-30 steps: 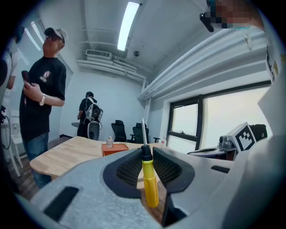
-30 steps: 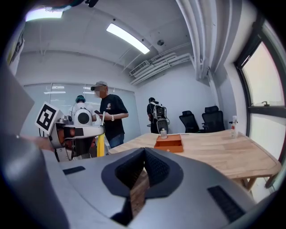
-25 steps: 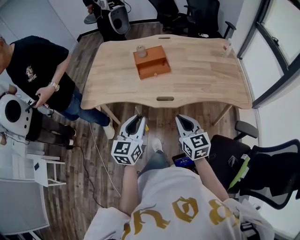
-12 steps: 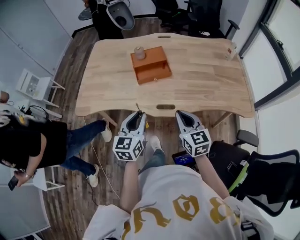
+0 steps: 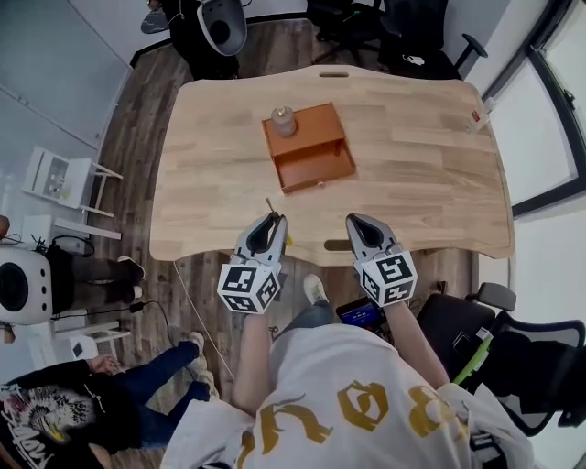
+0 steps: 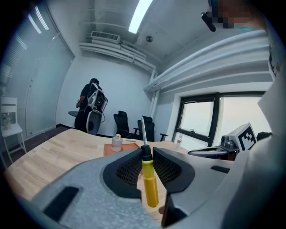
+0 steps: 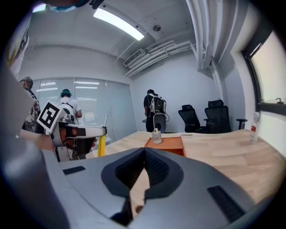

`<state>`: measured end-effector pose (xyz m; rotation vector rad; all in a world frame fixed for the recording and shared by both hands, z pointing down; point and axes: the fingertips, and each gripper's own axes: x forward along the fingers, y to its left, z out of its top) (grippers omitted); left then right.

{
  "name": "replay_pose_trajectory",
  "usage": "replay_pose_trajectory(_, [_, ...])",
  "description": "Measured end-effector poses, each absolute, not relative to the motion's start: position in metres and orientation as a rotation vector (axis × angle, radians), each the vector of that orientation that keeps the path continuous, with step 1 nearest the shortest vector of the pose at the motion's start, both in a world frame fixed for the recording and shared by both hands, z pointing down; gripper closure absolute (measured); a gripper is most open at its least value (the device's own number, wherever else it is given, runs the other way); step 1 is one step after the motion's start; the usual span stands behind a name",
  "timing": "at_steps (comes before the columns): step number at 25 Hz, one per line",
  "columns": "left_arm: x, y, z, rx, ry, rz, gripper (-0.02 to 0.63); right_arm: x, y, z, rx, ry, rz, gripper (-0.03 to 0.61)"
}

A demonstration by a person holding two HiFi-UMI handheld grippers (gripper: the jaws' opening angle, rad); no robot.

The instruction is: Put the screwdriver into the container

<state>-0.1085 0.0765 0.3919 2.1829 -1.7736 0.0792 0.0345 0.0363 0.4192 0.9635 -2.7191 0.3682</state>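
My left gripper (image 5: 267,227) is shut on a screwdriver (image 6: 149,183) with a yellow handle; its metal shaft (image 5: 269,206) sticks out ahead of the jaws, over the table's near edge. The same gripper (image 6: 146,151) grips the tool near the black collar. The container is an orange open box (image 5: 311,154) at the middle of the wooden table (image 5: 421,183), well ahead of both grippers, with a small pale bottle (image 5: 283,120) on its far part. My right gripper (image 5: 359,223) hovers beside the left with its jaws together and nothing in them. From the right gripper view the box (image 7: 167,144) lies straight ahead.
A small bottle (image 5: 476,117) stands at the table's far right corner. Office chairs (image 5: 403,27) sit behind the table and another chair (image 5: 513,357) is at my right. A person (image 5: 82,412) stands at the lower left beside a white stand (image 5: 64,179).
Both grippers have come forward from over the floor to the table's near edge, the left still holding the screwdriver. The person at the left has walked toward the lower left.
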Motion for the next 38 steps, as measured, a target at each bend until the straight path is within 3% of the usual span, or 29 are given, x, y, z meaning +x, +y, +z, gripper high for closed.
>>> replay_pose_trajectory(13, [-0.185, -0.017, 0.404, 2.205, -1.71, 0.08, 0.538, -0.051, -0.04, 0.436, 0.942, -2.67, 0.376, 0.569])
replay_pose_trajectory(38, [-0.171, -0.083, 0.389, 2.305, -1.639, 0.123, 0.538, -0.036, -0.101, 0.424, 1.099, -2.693, 0.405, 0.569])
